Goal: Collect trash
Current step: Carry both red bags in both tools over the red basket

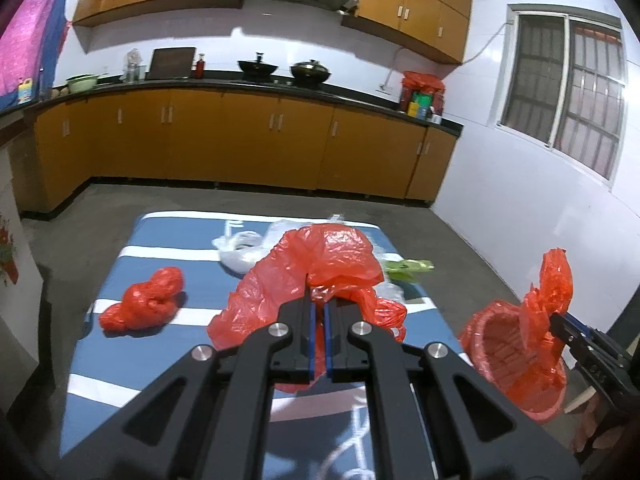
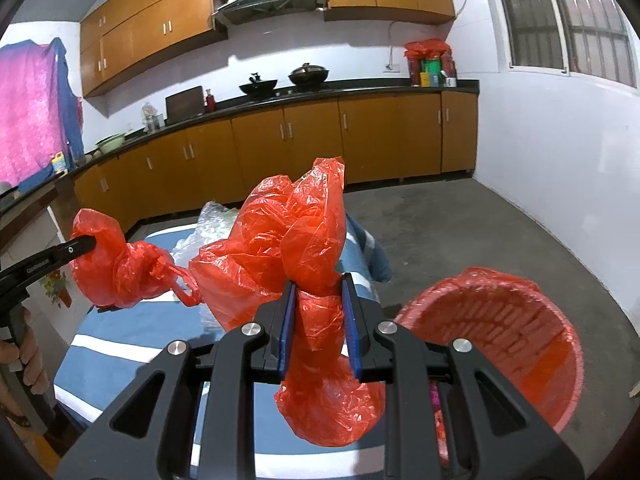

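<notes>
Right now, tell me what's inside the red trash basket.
The red trash basket is lined with a red plastic liner. Through it the slotted wall shows. The right gripper and its red bag hide the bottom.

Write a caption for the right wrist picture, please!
Right gripper clamps a red plastic bag beside the red-lined bin.

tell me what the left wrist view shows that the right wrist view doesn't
Only the left wrist view shows a crumpled red bag lying loose on the striped table, a white plastic bag behind, and green scraps.

Only the right wrist view shows the person's hand on the left gripper's handle and down into the red-lined basket.

Both show the left gripper shut on a red bag, the right gripper shut on another red bag, the basket, table and kitchen cabinets.
</notes>
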Tool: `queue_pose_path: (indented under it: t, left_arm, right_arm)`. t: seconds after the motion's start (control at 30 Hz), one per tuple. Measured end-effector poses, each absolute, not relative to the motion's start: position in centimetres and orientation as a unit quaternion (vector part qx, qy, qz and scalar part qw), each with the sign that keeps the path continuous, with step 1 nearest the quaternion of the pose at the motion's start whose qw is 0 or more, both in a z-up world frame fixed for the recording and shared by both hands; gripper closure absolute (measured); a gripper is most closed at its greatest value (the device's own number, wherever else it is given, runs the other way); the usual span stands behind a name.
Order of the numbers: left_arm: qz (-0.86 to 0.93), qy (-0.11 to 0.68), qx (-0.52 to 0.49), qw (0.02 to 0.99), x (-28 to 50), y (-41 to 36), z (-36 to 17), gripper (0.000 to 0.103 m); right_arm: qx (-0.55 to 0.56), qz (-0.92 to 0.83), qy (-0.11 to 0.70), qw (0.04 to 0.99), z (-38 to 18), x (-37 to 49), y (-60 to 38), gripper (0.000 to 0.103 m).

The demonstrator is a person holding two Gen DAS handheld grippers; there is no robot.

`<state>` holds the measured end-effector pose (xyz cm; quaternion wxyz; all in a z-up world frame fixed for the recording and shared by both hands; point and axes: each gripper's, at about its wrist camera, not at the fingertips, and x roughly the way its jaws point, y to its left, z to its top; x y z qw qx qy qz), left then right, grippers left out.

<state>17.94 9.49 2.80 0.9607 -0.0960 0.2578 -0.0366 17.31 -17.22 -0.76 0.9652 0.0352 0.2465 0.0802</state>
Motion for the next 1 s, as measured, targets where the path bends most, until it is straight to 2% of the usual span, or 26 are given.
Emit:
queue_pose_path:
  t: [1.0]
  left_arm:
    - [-0.191, 0.289, -0.078, 0.935, 20.4, -6.7, 2.3, 0.098]
  right_arm:
    - [0.082, -0.055, 0.257, 0.961, -1.5, 15.3, -27.6, 0.081]
